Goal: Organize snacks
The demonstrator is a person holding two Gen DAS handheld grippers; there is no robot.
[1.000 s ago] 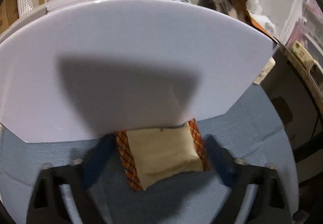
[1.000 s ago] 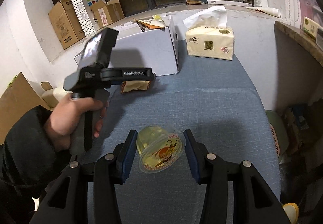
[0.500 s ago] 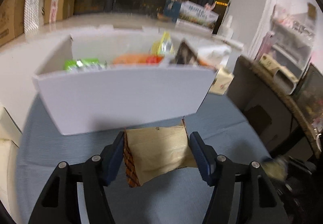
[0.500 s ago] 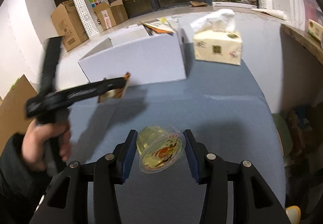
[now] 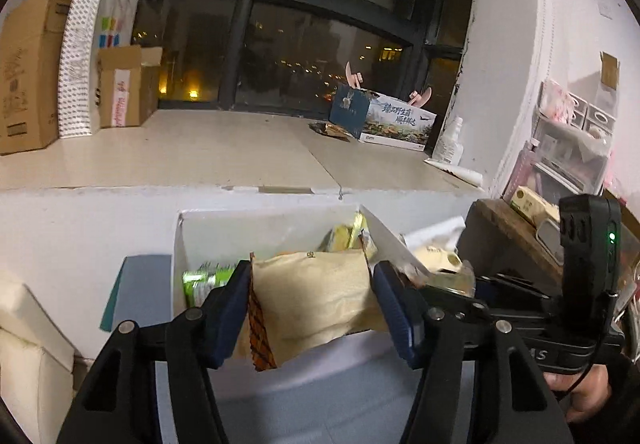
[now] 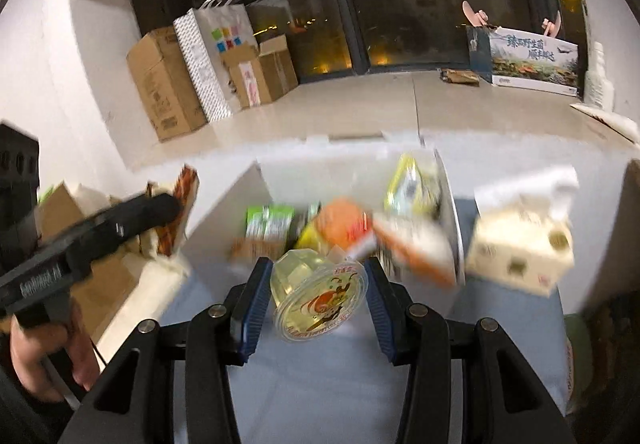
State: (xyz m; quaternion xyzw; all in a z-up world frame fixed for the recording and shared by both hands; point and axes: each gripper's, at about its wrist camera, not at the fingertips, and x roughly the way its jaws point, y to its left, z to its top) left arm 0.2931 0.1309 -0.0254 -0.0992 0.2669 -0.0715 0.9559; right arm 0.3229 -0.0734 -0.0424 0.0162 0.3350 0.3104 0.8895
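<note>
Left wrist view: the left gripper (image 5: 310, 304) is pointing slightly downward at the white box (image 5: 280, 222). Its jaws are closing, with both pads pressing on the tan snack packet (image 5: 316, 304), which is hanging in the air in front of the box's near wall. The right hand (image 5: 588, 392) is gripping its tool at the lower right edge.

Right wrist view: the right gripper (image 6: 316, 294) is tilting downward above the blue tablecloth (image 6: 328, 384), clamping a clear jelly cup (image 6: 318, 294) between its pads, just before the box's near wall. The left hand (image 6: 44, 348) is wrapping around its handle at the left edge. The tissue box (image 6: 520, 244) is sitting beside the box's right wall.
</note>
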